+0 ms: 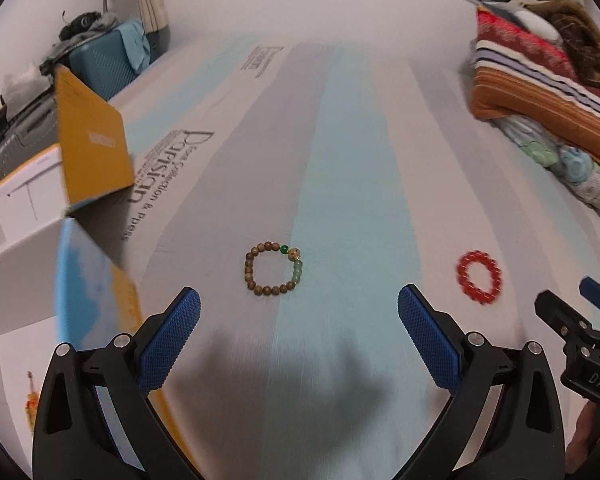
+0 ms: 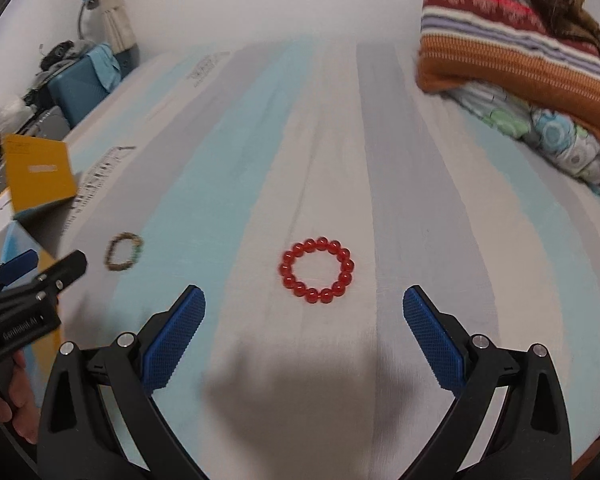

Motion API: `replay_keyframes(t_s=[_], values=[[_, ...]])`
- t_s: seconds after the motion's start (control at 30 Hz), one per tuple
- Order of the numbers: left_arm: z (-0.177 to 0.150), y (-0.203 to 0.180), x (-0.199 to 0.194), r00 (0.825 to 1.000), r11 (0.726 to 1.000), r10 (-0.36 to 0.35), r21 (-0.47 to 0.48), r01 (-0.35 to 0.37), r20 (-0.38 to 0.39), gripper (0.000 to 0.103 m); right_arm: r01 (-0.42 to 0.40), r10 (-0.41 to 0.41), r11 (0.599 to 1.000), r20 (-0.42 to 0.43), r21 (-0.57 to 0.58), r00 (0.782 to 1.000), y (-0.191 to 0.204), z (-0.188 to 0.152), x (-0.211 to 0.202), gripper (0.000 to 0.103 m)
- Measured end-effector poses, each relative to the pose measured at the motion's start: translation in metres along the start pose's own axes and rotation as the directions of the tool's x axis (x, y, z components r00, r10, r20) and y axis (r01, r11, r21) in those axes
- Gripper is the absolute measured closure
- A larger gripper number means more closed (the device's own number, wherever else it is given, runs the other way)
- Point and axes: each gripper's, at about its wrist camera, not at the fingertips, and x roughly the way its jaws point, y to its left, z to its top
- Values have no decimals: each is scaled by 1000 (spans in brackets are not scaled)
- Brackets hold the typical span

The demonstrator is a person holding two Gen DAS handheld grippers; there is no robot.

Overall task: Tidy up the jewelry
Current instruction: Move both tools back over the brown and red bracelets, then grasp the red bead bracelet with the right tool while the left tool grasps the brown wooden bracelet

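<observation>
Left gripper [image 1: 299, 308] spread wide, empty, lined up on the wooden bead bracelet [image 1: 274, 271] lying flat on the striped bedsheet [image 1: 340, 152]. Right gripper [image 2: 304, 308] same deal over the red bead bracelet [image 2: 317, 270]. Probably prepping simultaneous grabs toward the open box [image 1: 92, 148] at left.

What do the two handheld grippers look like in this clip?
Both match: left gripper and right gripper have glossy black plastic frames with silver pivot bolts and blue cross-hatched finger pads. White lettering marks the bodies, "DAS" on the right one. No cables or sleeves show; bare skin only.
</observation>
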Motion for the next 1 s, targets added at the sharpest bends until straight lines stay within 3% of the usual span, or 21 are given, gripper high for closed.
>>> replay_keyframes(t_s=[0.23, 0.37, 0.6, 0.67, 0.73, 0.83, 1.0], values=[[4, 6, 65, 998, 997, 40, -70, -43, -44, 6, 10, -8, 1000, -66, 30, 998, -20, 2, 66, 8], [4, 6, 93, 997, 996, 41, -73, -46, -68, 6, 20, -16, 999, -92, 43, 996, -29, 4, 95, 15], [2, 7, 119, 995, 996, 51, -73, -57, -91, 19, 41, -35, 998, -139, 40, 990, -31, 2, 126, 43], [1, 6, 120, 994, 995, 67, -64, -73, -92, 26, 53, -48, 998, -131, 36, 990, -29, 1, 126, 51], [0, 5, 118, 993, 996, 71, -54, -76, -96, 43, 59, -55, 998, -126, 29, 990, -28, 1, 126, 69], [0, 4, 116, 993, 997, 46, -59, -53, -109, 62, 62, -57, 998, -125, 30, 991, -27, 1, 124, 85], [-1, 1, 113, 993, 998, 41, -51, -47, -115, 89, 55, -51, 998, -117, 29, 992, -28, 1, 121, 89]])
